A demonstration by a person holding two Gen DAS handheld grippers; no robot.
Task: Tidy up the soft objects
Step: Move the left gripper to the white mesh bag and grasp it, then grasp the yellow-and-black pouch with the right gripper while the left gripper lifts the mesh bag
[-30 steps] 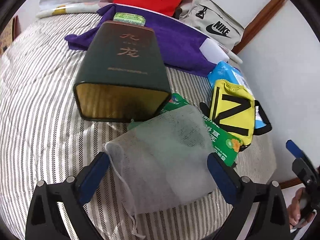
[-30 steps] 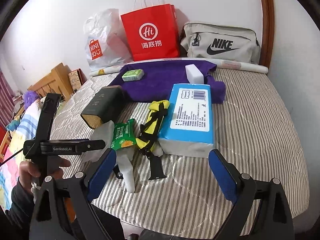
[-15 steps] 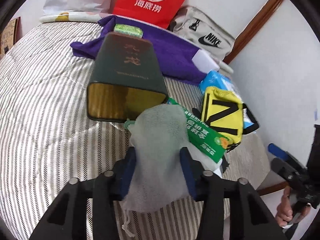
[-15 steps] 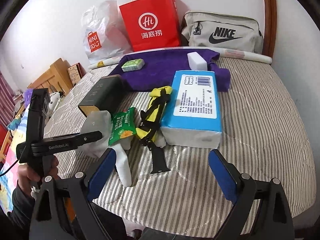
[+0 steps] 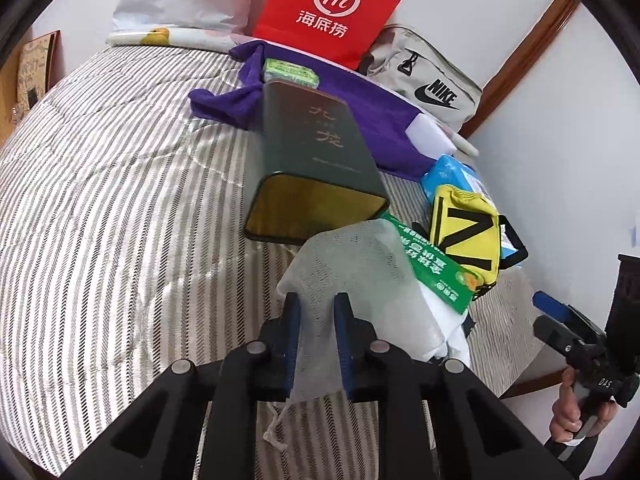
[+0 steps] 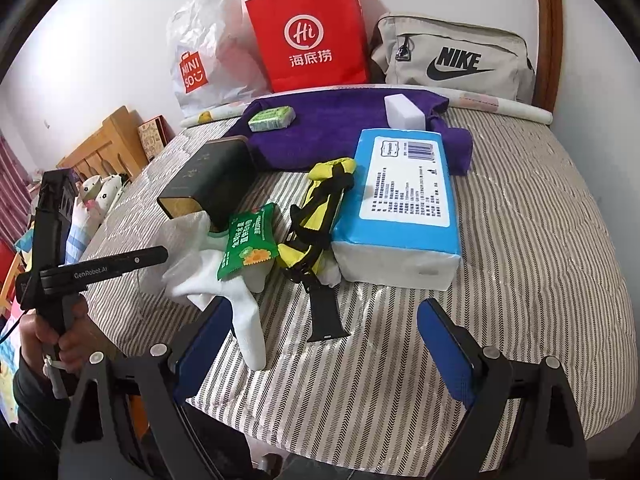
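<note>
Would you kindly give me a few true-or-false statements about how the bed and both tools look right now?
1. The left tool is shut on the white mesh pouch. True.
2. The right tool grips the blue tissue pack. False: it is open, holding nothing.
3. The dark green tin stands upright. False: it lies on its side.
4. A white sponge block rests on the purple towel. True.
5. The green snack packet lies inside the red bag. False: it lies on the bed.

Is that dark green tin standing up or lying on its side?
Lying on its side. The dark green tin rests lengthwise on the striped bed, lettered face up, with its gold end facing the left tool's camera.
</note>
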